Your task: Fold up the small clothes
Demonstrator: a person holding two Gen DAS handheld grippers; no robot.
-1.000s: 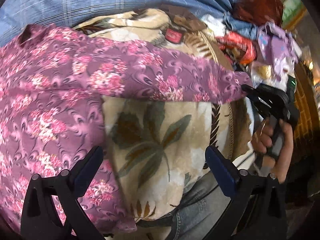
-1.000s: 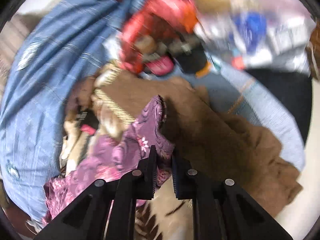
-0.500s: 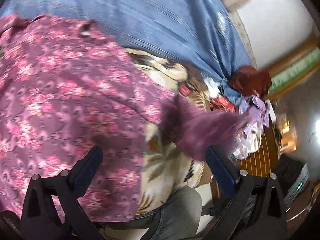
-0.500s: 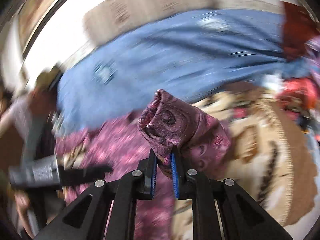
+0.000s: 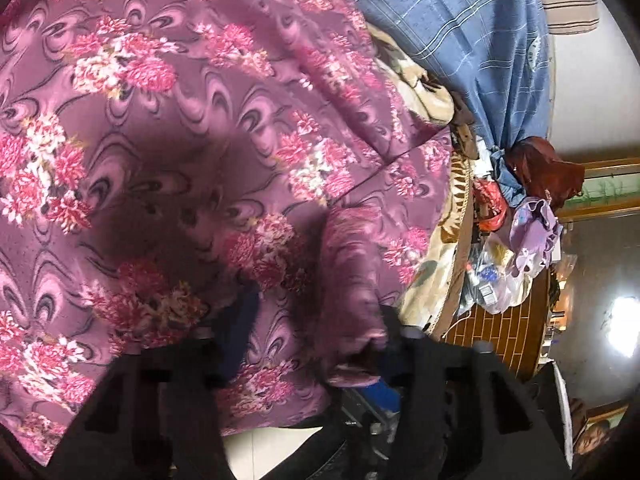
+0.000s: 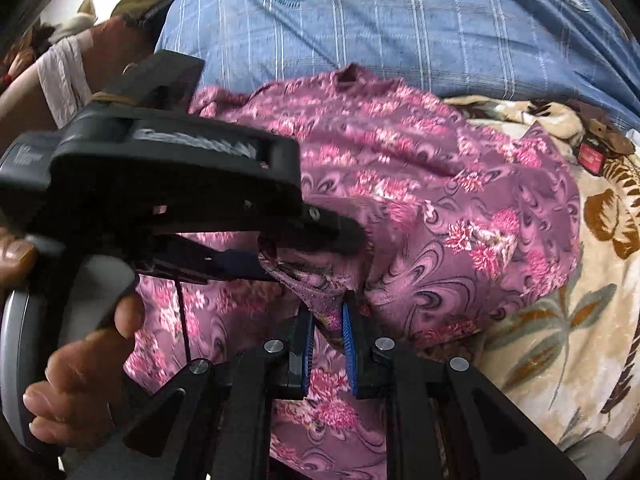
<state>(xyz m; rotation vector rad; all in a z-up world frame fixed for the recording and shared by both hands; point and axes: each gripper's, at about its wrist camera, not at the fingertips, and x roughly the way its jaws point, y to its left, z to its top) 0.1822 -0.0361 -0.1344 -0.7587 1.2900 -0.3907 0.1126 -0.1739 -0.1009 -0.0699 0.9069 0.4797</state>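
A purple garment with pink flowers (image 5: 192,128) lies spread on a floral blanket and fills most of the left wrist view. It also shows in the right wrist view (image 6: 460,208). My right gripper (image 6: 328,340) is shut on a bunched end of the garment and holds it over the spread part. My left gripper (image 5: 316,332) is open, its fingers (image 5: 240,320) straddling that same bunched fold. In the right wrist view the left gripper (image 6: 320,236) reaches in from the left, its tips at the held fold.
A cream floral blanket (image 6: 560,320) lies under the garment. A blue checked cloth (image 6: 400,32) covers the area behind. A pile of loose clothes and bags (image 5: 520,232) sits at the right, beside a wooden frame (image 5: 500,332).
My right gripper has carried the sleeve end leftward over the garment's body. My left gripper has moved in close, and its fingers now straddle the carried fold.
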